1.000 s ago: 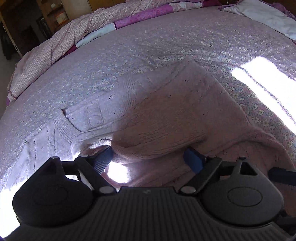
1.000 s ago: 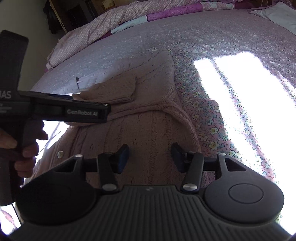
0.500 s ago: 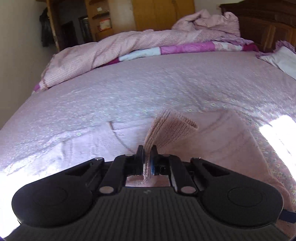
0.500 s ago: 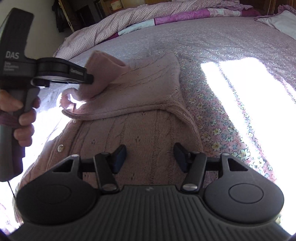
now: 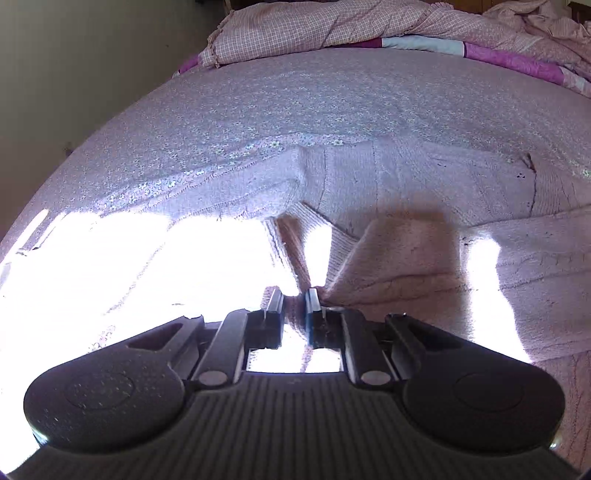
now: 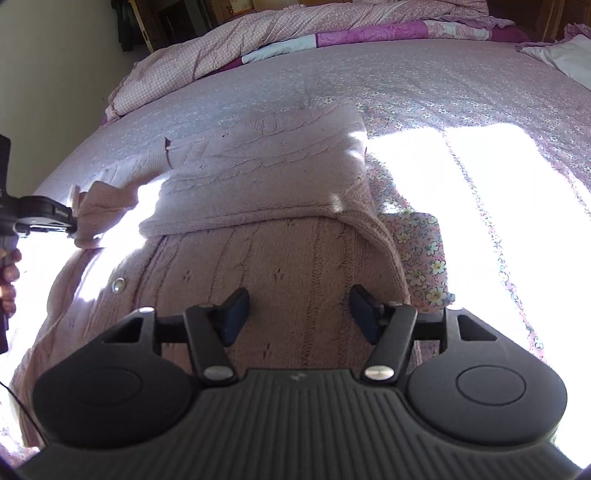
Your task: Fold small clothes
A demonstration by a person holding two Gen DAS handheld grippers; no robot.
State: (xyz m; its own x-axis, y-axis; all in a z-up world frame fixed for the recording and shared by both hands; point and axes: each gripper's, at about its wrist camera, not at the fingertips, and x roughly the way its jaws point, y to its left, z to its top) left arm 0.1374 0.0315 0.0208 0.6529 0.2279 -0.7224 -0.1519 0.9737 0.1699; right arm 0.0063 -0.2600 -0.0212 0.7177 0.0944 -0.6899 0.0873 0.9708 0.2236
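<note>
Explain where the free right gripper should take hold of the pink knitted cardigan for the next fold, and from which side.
Judging from the right wrist view, the right gripper should pinch the ribbed side edge of the pink knitted cardigan. Come in from the cardigan's right, over the floral bedsheet: that edge stands slightly raised, so one finger could slip beneath. The left gripper already clamps the sleeve.

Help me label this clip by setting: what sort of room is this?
Most likely a bedroom: a pink sweater lies on a bed with a flowered sheet, a bunched-up quilt at its far end, and a pillow beside it.
</note>
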